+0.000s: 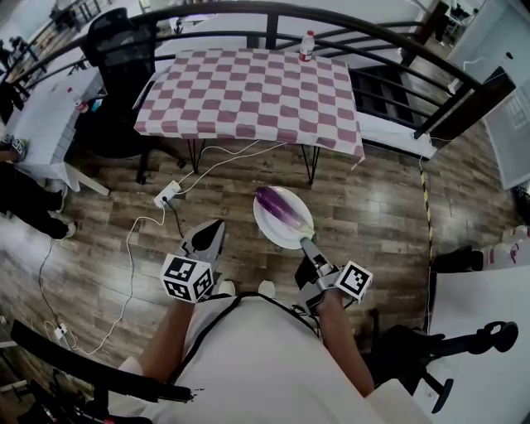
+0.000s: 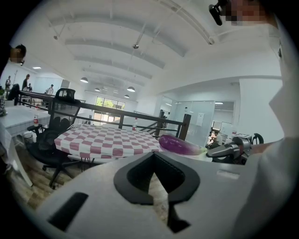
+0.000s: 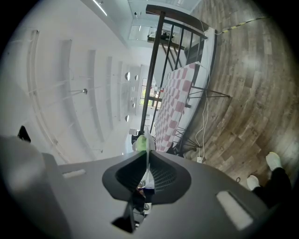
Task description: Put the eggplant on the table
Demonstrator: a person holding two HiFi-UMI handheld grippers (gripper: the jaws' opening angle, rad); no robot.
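A purple eggplant (image 1: 277, 204) with a green stem lies on a white plate (image 1: 273, 225) held over the wooden floor. My right gripper (image 1: 308, 246) is shut on the plate's near rim; in the right gripper view the plate (image 3: 147, 156) shows edge-on between the jaws, with the green stem (image 3: 139, 143) beyond. My left gripper (image 1: 208, 238) hangs shut and empty to the plate's left. The table (image 1: 248, 91) with a red-and-white checked cloth stands ahead. The left gripper view shows the eggplant (image 2: 180, 144) to the right of the table (image 2: 105, 140) and the shut left gripper (image 2: 156, 179).
A small bottle (image 1: 306, 45) stands at the table's far edge. A black office chair (image 1: 116, 50) sits left of the table, a curved black railing (image 1: 273, 12) behind it. A white power strip (image 1: 168, 193) and cables lie on the floor. White desks flank both sides.
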